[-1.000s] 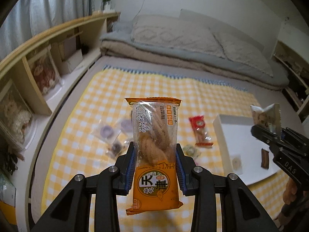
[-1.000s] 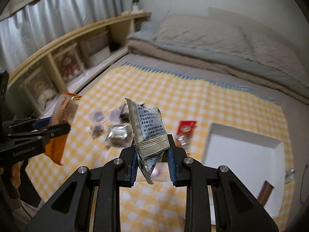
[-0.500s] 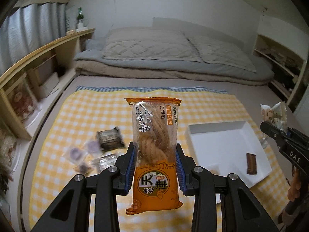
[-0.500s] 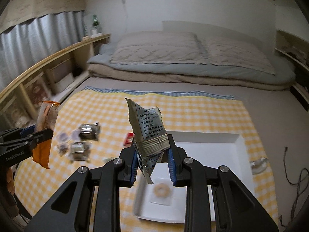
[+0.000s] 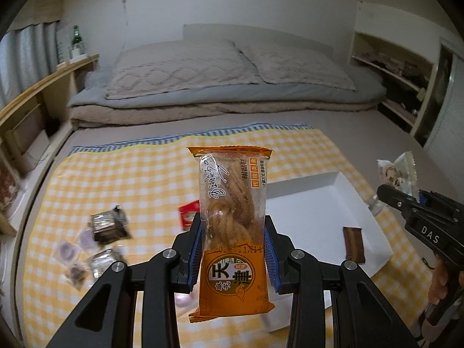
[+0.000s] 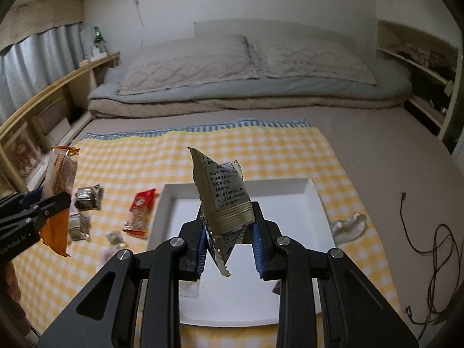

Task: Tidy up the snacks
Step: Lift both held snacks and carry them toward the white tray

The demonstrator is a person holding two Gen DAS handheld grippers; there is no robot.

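Snacks are held in both grippers above a yellow checked cloth [image 6: 275,156] spread on a bed. The left gripper [image 5: 233,249] is clamped on an orange packet [image 5: 232,220] that stands upright between its blue pads, with a twisted pastry showing through the clear upper half. The right gripper [image 6: 229,240] is clenched on a crumpled silver packet [image 6: 224,200] with printed text, tilted a little and held over the near half of a white tray [image 6: 316,200].

The tray lies on the right part of the cloth. In the left wrist view a small brown bar [image 5: 353,243] rests inside the tray near its right rim. A red packet [image 6: 140,213] lies on the cloth just left of the tray. Further left, several small wrapped snacks [image 5: 108,227] are scattered in a loose group, some dark and some pale purple, partly blurred. A clear crinkled wrapper [image 6: 349,226] sits at the right edge of the cloth, just beside the tray. Pillows [image 6: 191,61] and folded bedding lie at the far end of the bed.
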